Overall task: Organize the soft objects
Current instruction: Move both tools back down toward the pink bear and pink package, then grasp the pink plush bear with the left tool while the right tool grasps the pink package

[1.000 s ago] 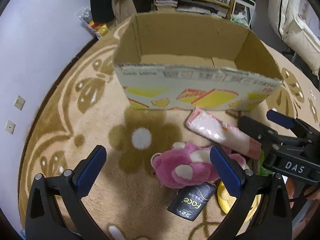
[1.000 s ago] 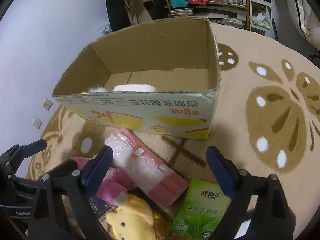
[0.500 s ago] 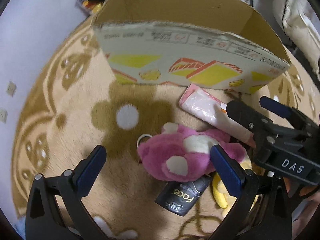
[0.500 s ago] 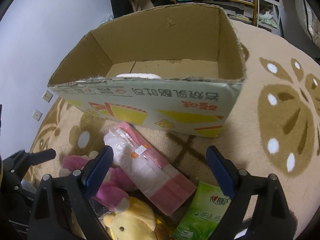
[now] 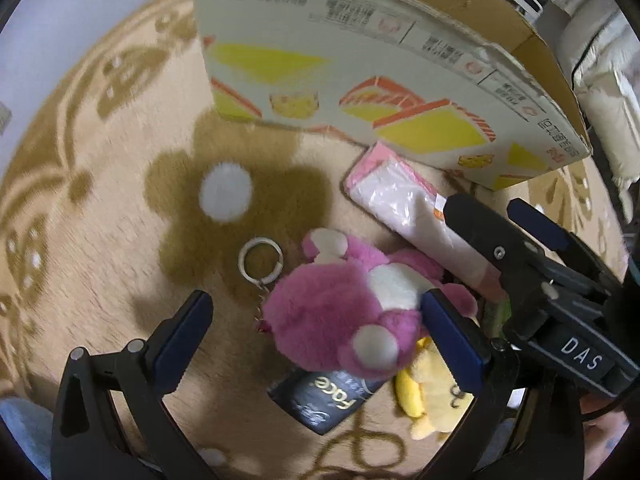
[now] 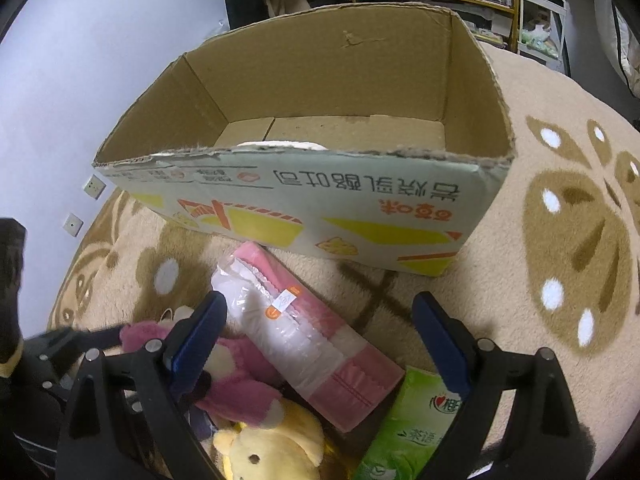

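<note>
Left gripper view only: key ring

Cardboard box: top cut off by the left wrist frame edge, its print blurred. White object inside the box: only a sliver shows above the near wall, kind unclear. Black packet: partly hidden under the pink plush toy. Green packet and yellow plush toy: cut off by the lower edge of the right wrist view.
</note>
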Tool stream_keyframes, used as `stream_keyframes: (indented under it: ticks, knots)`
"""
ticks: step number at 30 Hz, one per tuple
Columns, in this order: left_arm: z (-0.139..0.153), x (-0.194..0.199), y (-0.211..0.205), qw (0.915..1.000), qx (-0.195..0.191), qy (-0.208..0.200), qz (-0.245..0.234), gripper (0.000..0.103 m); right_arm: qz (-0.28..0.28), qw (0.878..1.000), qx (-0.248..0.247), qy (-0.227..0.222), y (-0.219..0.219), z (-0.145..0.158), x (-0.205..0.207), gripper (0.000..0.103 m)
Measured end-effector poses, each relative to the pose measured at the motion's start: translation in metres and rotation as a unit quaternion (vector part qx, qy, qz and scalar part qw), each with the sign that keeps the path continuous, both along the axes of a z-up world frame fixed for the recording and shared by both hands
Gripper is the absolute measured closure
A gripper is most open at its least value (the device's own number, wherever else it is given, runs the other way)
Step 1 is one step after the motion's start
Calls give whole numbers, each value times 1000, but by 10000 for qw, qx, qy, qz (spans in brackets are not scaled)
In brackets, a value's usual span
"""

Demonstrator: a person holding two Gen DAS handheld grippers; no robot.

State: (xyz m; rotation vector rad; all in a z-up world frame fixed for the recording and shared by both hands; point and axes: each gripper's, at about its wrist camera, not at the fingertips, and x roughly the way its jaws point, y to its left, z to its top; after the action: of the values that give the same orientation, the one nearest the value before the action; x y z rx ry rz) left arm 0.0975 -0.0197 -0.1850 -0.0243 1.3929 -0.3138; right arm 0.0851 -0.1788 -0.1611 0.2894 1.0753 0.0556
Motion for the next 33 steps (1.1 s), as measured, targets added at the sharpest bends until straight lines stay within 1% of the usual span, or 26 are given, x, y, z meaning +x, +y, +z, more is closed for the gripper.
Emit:
stream_keyframes:
  ticks: [1, 4, 6, 8, 12, 14, 16, 19, 25, 26, 28, 30, 33]
  knots:
    - [-2, 1, 1, 9999, -85, 93, 25, 2, -3, 10000, 27, -2, -2, 1, -1, 5]
    - [-7, 1, -2, 9990, -315, 314, -40, 10, 11, 10000, 54, 14, -3, 1, 0, 5]
    - [-6, 3, -7, 9990, -345, 267, -98, 15, 23, 10000, 62, 52, -3, -1, 2, 5]
    - [-3, 0, -12, 9987, -441, 199, -163, 26, 5, 9999, 96, 87, -3, -3, 3, 5]
    - [1, -2, -12, 9988, -469, 5, -121, 29, -62, 9997, 195, 95, -7, -3, 2, 5]
    - [4, -1, -12, 9988, -471, -149, -35, 33, -143, 9994, 296, 105, -11, -4, 2, 5]
    - [6, 3, -10, 9985, -516, -191, 47, 35, -231, 9988, 408, 104, -16, -4, 3, 5]
    - [6, 5, 0, 9982, -564, -194, 114, 39, -297, 9986, 419, 132, -22, -4, 2, 5]
    - [9, 12, 9, 9971, -718, -47, 244, 40, -394, 9976, 545, 159, -30, -5, 2, 5]
    - [12, 13, 14, 9970, -727, -58, 246, 41, -395, 9975, 555, 164, -31, -5, 1, 5]
    - [16, 13, 22, 9969, -732, -75, 283, 42, -351, 9978, 533, 202, -30, -6, 2, 12]
    - [21, 13, 26, 9972, -643, -189, 324, 43, -262, 9980, 501, 266, -28, -8, 2, 13]
    - [26, 10, 24, 9982, -406, -383, 208, 44, -81, 9984, 461, 323, -20, -11, 4, 14]
